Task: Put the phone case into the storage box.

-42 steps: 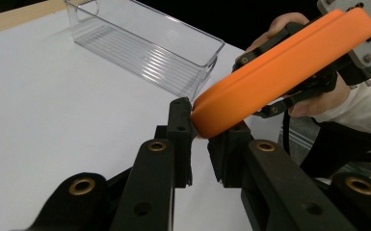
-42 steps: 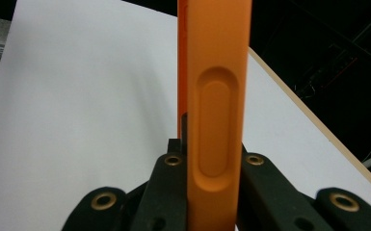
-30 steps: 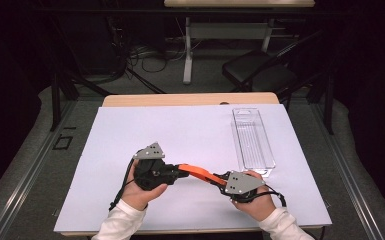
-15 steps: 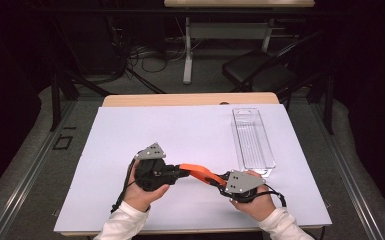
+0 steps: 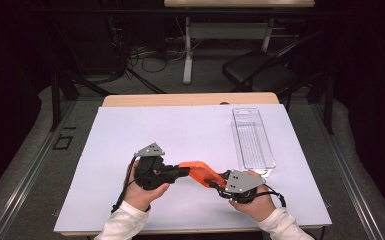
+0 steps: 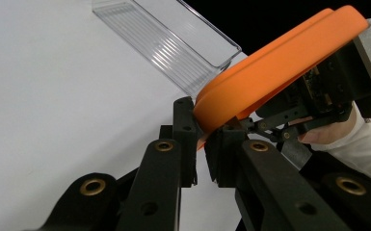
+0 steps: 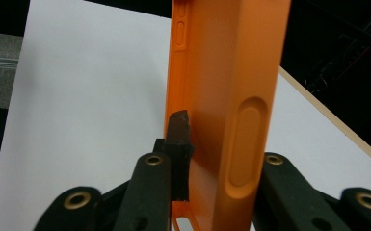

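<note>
Pinching one end of the orange phone case (image 5: 198,171) between its near-closed jaws, the left gripper (image 5: 176,172) holds it just above the white sheet (image 5: 145,135), near the table's front edge. From the other end, the right gripper (image 5: 219,180) has the case between its jaws, which have just been opening; its left pad sits inside the shell and looks to be touching. A clear plastic tray (image 5: 252,137) lies nearby to the right

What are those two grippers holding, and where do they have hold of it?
An orange phone case, held between them above the table: the left gripper pinches one end's edge, the right gripper straddles the other end.
</note>
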